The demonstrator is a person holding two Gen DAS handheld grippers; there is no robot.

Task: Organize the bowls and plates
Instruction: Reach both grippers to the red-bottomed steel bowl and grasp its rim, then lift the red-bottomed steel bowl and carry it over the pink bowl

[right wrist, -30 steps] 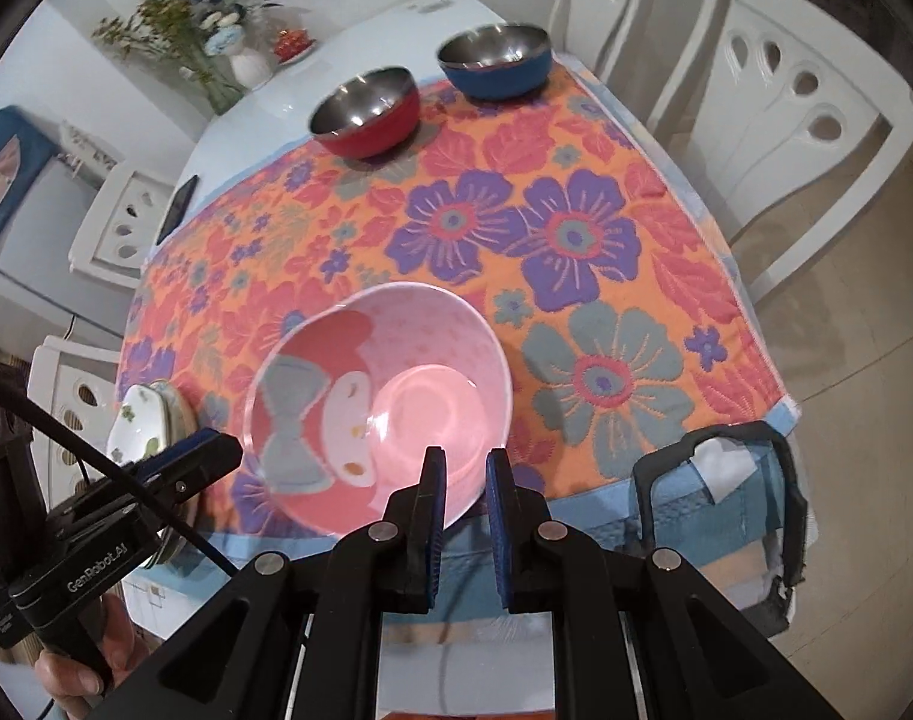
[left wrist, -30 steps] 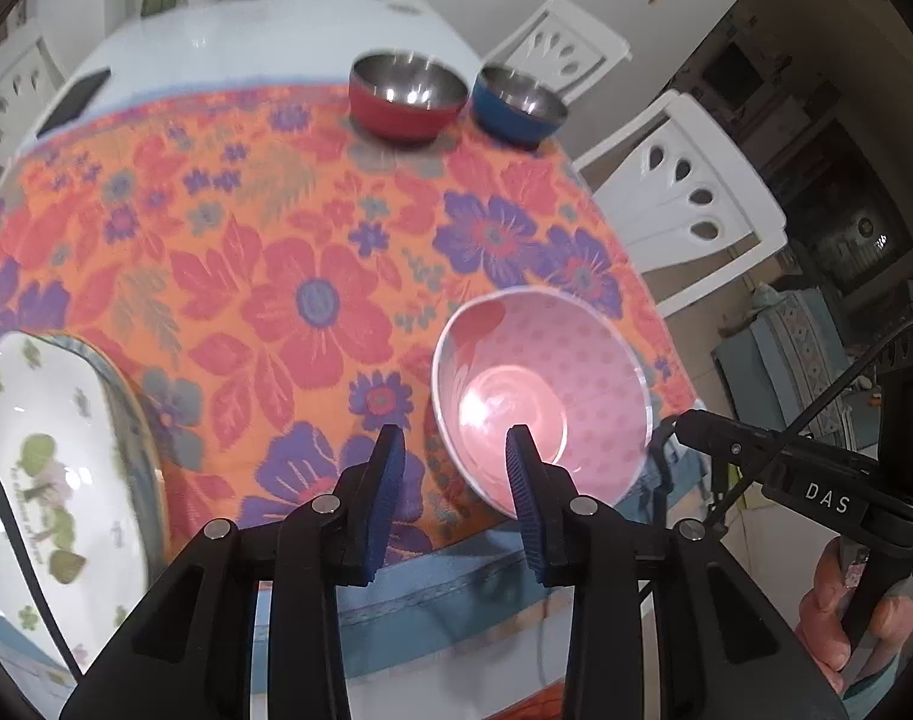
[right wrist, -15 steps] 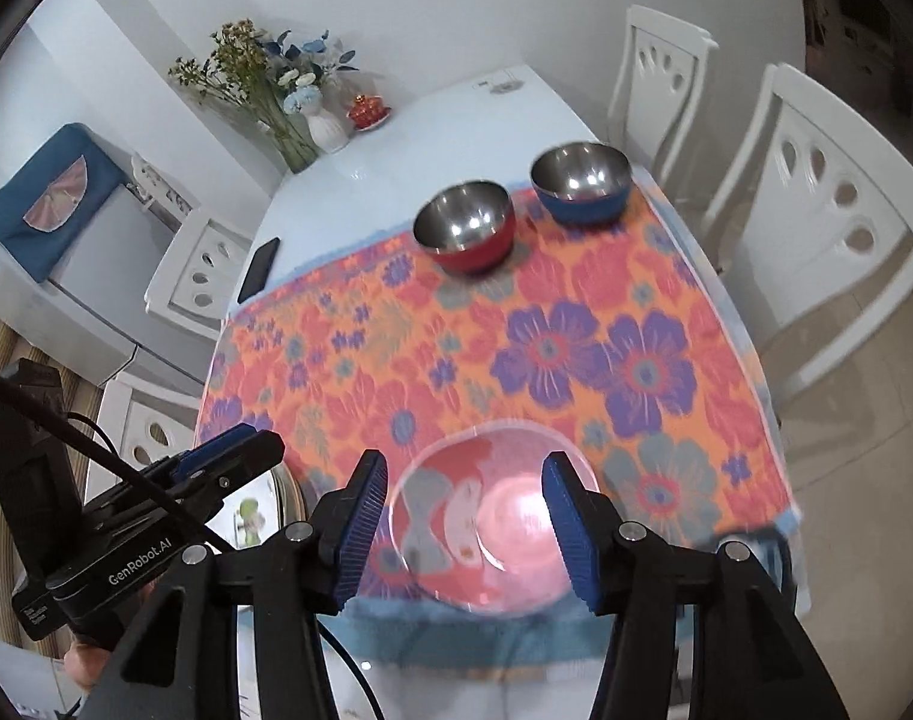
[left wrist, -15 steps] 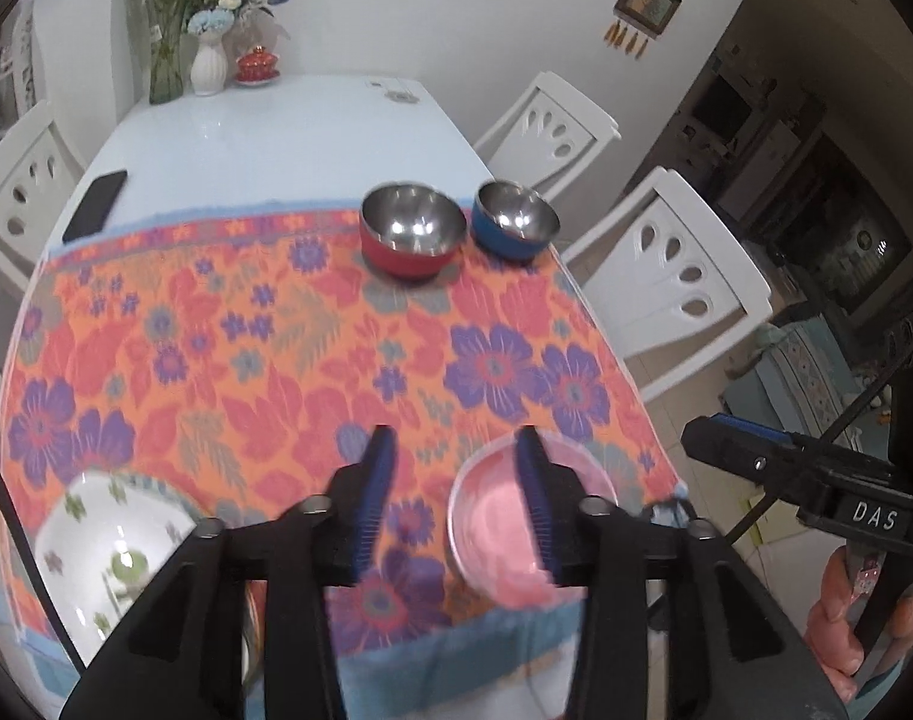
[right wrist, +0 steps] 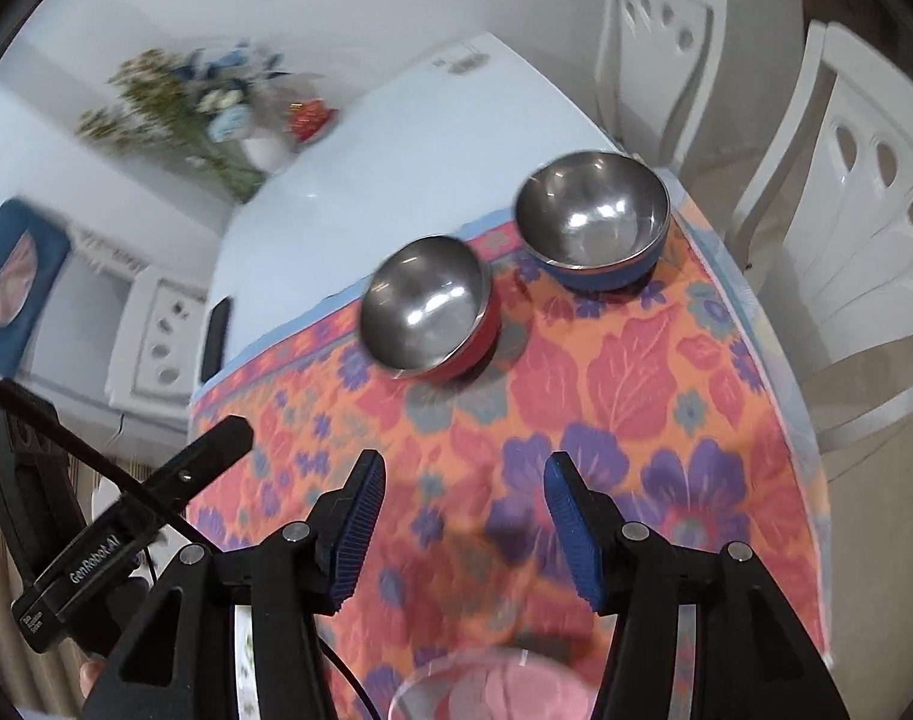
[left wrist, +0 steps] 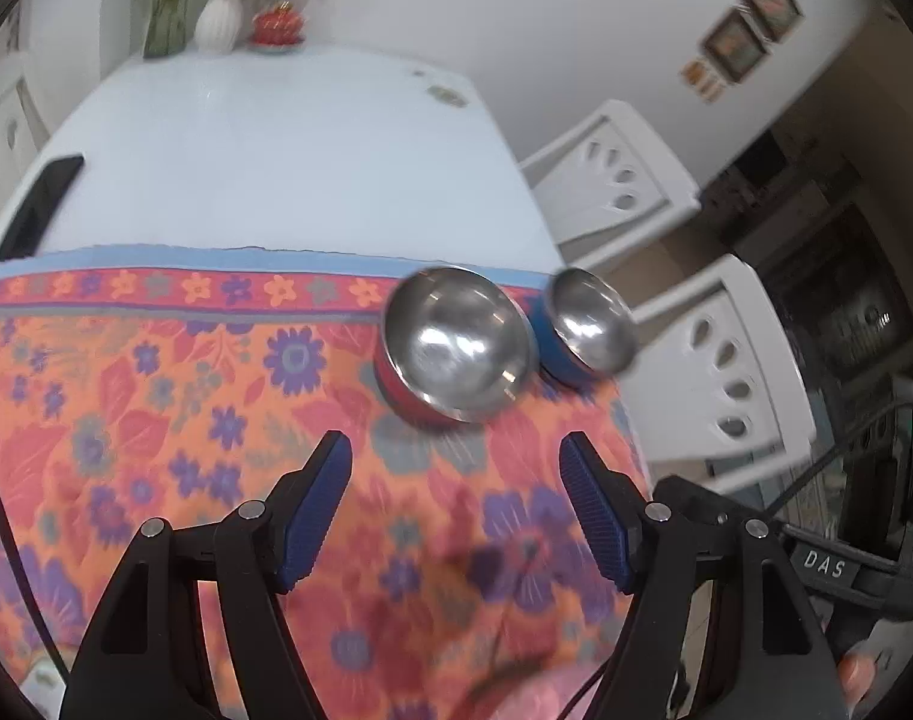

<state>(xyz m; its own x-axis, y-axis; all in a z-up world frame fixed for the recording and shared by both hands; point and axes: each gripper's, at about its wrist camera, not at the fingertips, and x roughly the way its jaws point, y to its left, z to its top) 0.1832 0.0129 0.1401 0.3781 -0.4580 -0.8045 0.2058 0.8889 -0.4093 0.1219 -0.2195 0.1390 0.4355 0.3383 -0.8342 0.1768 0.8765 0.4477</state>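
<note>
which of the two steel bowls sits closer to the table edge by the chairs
The blue bowl, the one with the blue outside. It sits at the cloth's corner beside the white chairs, while the red bowl stands further in on the floral cloth.

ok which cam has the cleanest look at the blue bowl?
Right wrist. The blue bowl shows whole there: steel inside, blue outer wall, standing on the floral cloth. The left wrist view catches it blurred and smaller, beside the red bowl.
</note>
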